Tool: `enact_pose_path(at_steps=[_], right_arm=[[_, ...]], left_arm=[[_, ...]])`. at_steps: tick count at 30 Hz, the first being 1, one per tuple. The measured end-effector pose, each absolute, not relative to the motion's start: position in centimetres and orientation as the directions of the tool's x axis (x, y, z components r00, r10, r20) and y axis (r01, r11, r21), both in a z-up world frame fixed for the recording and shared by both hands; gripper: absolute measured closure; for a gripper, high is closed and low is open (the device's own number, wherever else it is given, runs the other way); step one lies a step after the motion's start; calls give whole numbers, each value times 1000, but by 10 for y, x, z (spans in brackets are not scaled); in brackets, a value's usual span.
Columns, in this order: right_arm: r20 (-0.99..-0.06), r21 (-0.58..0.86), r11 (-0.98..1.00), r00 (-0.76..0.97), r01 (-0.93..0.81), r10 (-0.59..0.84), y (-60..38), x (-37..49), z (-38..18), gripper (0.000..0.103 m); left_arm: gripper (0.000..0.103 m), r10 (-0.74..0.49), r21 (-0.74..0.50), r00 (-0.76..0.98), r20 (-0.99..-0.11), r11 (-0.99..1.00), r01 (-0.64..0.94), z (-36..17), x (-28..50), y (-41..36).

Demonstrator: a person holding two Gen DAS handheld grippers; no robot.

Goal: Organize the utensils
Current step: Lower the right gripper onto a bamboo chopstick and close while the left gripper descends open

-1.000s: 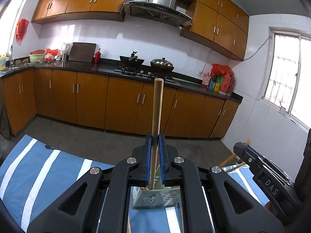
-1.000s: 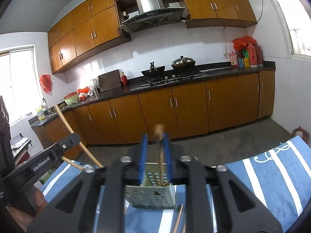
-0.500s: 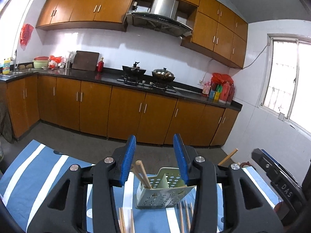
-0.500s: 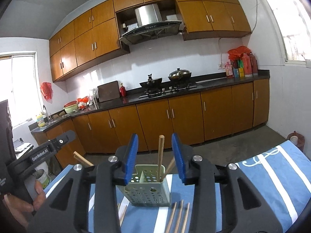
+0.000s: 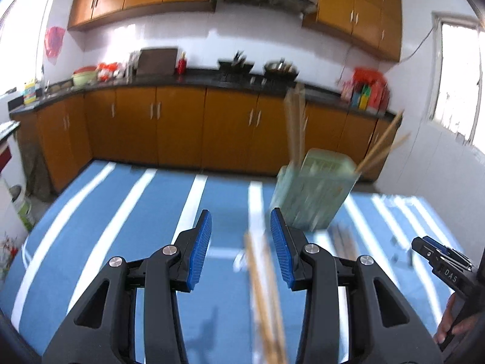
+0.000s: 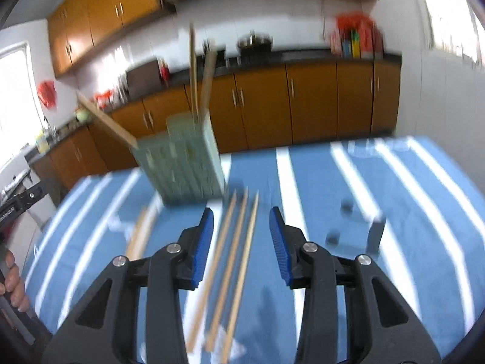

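Left tool wide open, empty; loose chopsticks lie under it at lower centre. Right tool likewise wide, empty, three chopsticks between its fingers on the striped tabletop. Green holder upper left already carries several sticks; roughly half remain. Tabletop's far edge is just behind the holder; open cloth right.

Your utensil holder stands on the worktop, ahead and left of your right tongs, with chopsticks upright inside it. Three loose chopsticks lie on the worktop between those jaws. Another pair lies between your left tongs; the holder sits ahead to their right.
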State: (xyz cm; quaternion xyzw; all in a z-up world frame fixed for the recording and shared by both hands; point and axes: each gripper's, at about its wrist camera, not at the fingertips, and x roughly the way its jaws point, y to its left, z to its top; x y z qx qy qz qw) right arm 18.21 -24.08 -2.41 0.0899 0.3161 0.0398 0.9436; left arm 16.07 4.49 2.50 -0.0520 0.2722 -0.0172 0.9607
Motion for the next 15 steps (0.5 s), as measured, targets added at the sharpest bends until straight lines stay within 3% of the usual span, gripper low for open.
enact_pose_path(at_steps=[4, 12, 15], right_arm=[[-687, 217, 976, 707, -23, 169, -230, 186, -66, 81], [-764, 175, 984, 627, -29, 155, -212, 193, -105, 81], [-771, 144, 989, 624, -26, 129, -209, 196, -108, 89]], left_arm=[[62, -53, -119, 796, -603, 993, -25, -12, 157, 54], [62, -77, -148, 727, -683, 988, -34, -51, 148, 55], [62, -94, -155, 712, -696, 988, -21, -56, 150, 52]])
